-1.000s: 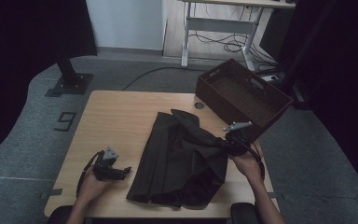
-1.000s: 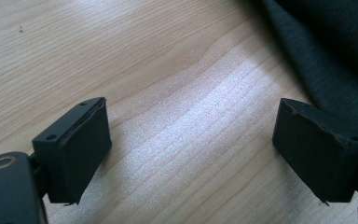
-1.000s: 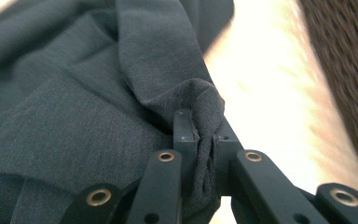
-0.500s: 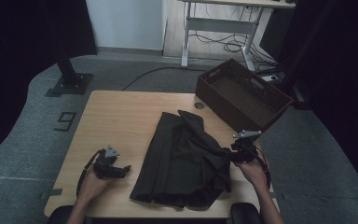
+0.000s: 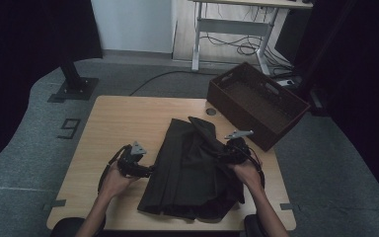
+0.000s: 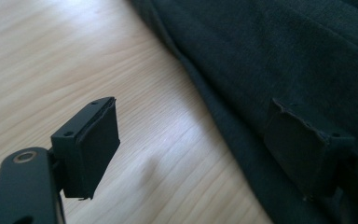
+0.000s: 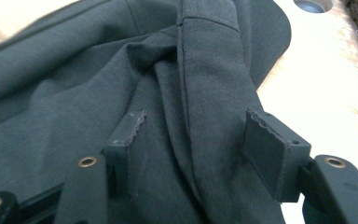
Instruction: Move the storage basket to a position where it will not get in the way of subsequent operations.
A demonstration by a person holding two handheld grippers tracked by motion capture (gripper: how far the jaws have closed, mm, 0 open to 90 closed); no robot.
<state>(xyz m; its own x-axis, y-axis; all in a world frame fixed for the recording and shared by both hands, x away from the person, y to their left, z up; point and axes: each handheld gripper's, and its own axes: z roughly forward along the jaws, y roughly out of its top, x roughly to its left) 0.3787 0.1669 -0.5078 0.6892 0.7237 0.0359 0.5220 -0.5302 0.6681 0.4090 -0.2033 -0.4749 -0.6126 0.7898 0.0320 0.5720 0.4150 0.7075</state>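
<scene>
Since the earlier frame, right gripper, just opened, is releasing the soft, limp garment; left gripper, open, is approaching its hem edge.

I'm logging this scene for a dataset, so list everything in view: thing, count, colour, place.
garment: one, dark, partly folded, spread on the middle of the table.
table: one, light wood, centre of the high view.
basket: one, dark brown, at the table's far right corner.
round cap: one, grey, set in the tabletop beside the basket.
desk: one, white legs, behind the table, cables under it.
stand base: one, black, on the floor at far left.
left tool: one, black, jaws open at the garment's left edge.
right tool: one, black, jaws apart around a fold of the garment.
hands: two, one on each tool.
</scene>
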